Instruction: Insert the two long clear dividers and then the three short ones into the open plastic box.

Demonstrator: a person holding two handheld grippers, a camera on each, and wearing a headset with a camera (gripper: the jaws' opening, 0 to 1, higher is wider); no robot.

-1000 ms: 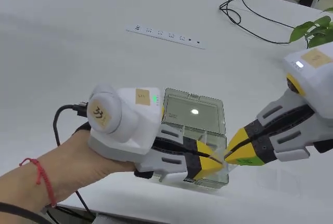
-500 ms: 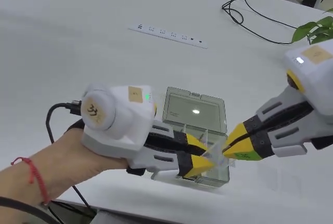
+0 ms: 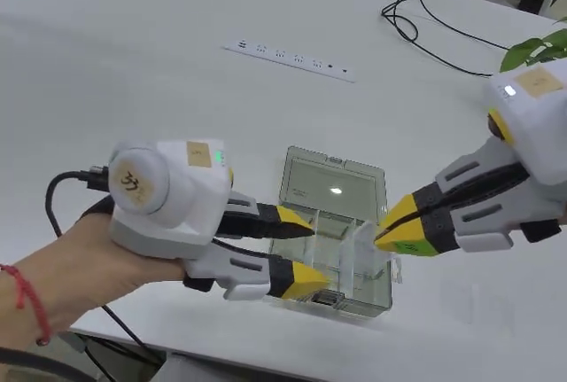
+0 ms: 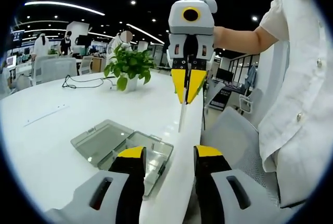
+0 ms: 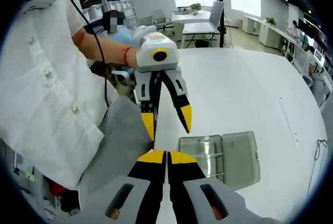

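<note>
White table (image 3: 133, 27) with a power strip (image 3: 289, 58), black cable (image 3: 390, 11) and potted plant (image 4: 127, 68); strip lights (image 4: 65, 7) overhead.

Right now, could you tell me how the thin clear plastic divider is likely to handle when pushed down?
The thin clear plastic divider juts straight from the shut right gripper, so it is probably stiff and light. Pinched only at one end, it may swivel or slip if it catches.

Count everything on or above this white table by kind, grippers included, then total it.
Hand-held grippers: 2
Open plastic box: 1
Held clear divider: 1
Power strip: 1
Looped black cable: 1
Plant: 1
Total: 7
</note>
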